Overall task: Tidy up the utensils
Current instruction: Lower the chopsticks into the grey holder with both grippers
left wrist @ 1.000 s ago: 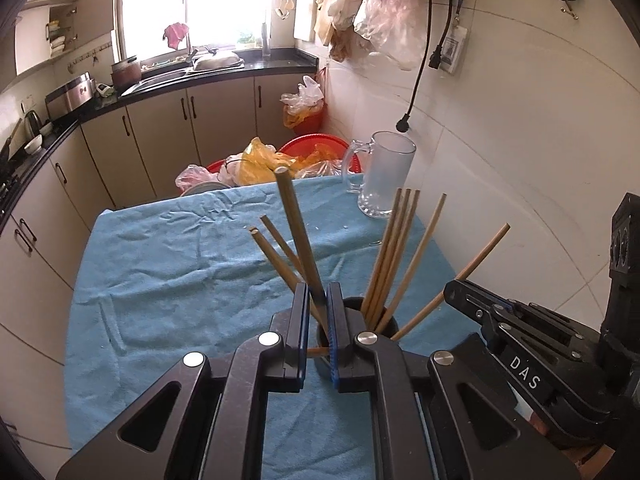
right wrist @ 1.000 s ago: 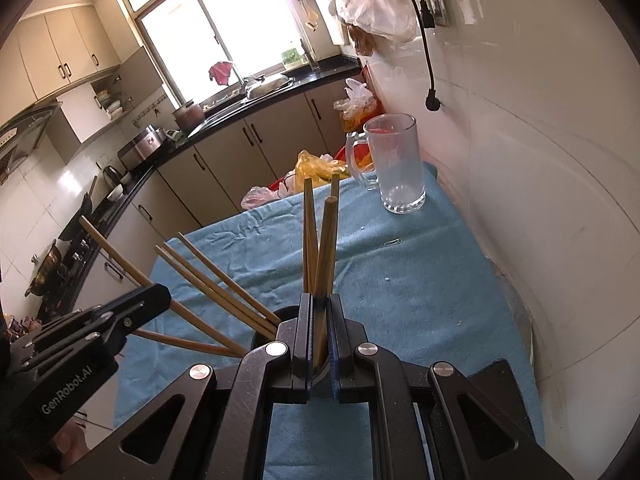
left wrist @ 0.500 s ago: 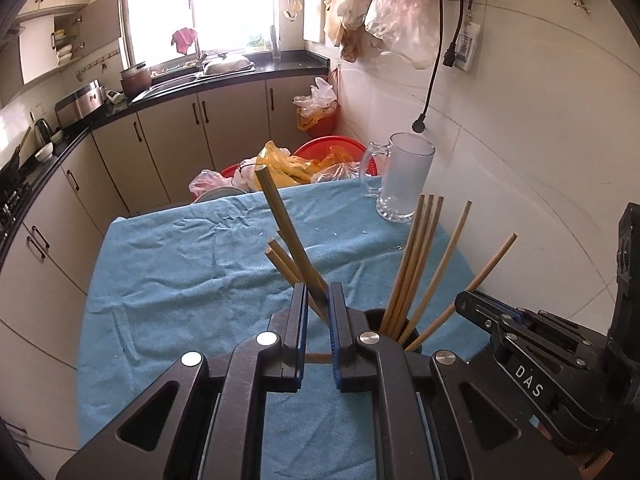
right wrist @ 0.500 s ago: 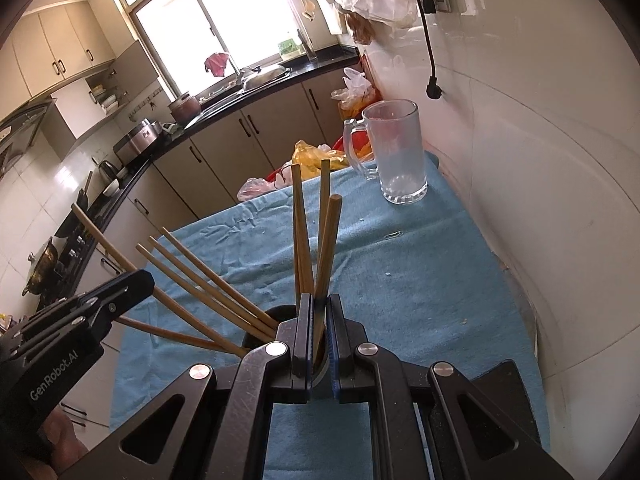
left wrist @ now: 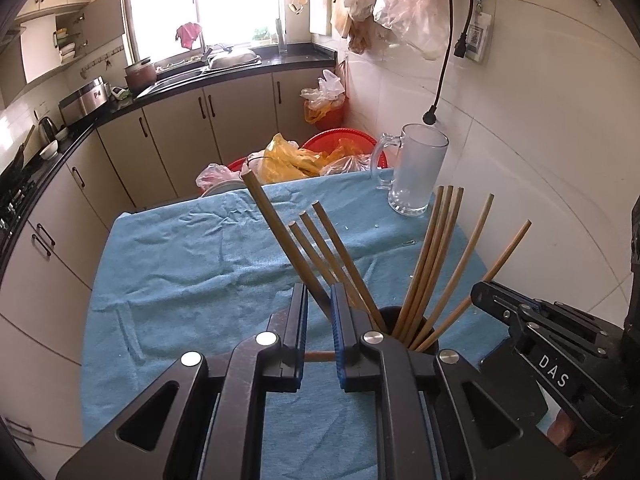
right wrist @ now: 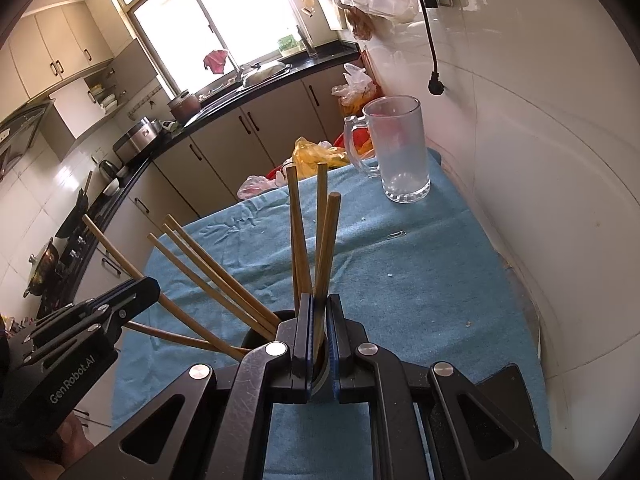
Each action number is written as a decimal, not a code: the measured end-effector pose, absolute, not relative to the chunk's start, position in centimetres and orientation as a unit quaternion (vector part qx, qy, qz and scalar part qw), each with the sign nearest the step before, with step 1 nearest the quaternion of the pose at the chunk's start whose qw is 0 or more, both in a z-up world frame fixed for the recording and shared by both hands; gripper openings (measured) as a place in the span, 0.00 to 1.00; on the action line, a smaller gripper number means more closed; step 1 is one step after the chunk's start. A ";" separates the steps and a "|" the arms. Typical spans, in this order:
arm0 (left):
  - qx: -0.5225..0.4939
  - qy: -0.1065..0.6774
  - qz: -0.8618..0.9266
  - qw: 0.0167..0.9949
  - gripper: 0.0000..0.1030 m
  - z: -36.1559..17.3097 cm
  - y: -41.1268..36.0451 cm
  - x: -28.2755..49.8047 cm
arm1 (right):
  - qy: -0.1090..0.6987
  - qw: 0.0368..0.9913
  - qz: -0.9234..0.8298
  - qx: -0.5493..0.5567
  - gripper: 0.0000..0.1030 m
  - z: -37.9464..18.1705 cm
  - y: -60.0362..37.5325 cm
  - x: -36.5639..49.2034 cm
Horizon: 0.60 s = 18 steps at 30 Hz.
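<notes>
A dark round holder (left wrist: 428,344) stands on the blue cloth with several wooden chopsticks (left wrist: 434,256) fanned out of it. My left gripper (left wrist: 319,300) is shut on one chopstick (left wrist: 280,236) that leans up and to the left, just left of the holder. My right gripper (right wrist: 319,312) is shut on another chopstick (right wrist: 326,248) right over the holder's (right wrist: 260,334) rim. In the right wrist view the other chopsticks (right wrist: 208,268) lean left, and the left gripper's body (right wrist: 80,328) shows at the lower left.
A clear glass mug (left wrist: 416,172) stands at the table's far right corner by the tiled wall; it also shows in the right wrist view (right wrist: 400,148). A paper clip (right wrist: 396,235) lies on the blue cloth (left wrist: 180,260). Red basins and plastic bags (left wrist: 304,160) sit beyond the far edge.
My left gripper has shifted left of the holder with its chopstick, which now leans further left. The right gripper has risen slightly, still shut on its chopstick.
</notes>
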<state>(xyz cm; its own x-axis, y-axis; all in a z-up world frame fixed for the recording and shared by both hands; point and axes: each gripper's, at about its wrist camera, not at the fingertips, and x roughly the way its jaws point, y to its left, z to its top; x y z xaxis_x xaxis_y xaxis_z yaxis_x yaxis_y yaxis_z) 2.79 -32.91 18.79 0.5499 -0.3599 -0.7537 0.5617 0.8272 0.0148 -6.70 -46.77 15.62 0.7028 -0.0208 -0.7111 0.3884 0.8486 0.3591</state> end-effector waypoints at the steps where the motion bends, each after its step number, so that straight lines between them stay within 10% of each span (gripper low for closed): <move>1: 0.128 0.394 -0.264 0.871 0.12 18.8 -32.9 2.8 | 0.368 0.888 -0.115 0.250 0.07 15.6 -46.8 -6.7; 18: 0.122 0.392 -0.248 0.878 0.12 18.8 -32.4 3.1 | 0.361 0.891 -0.112 0.254 0.07 16.1 -46.9 -6.7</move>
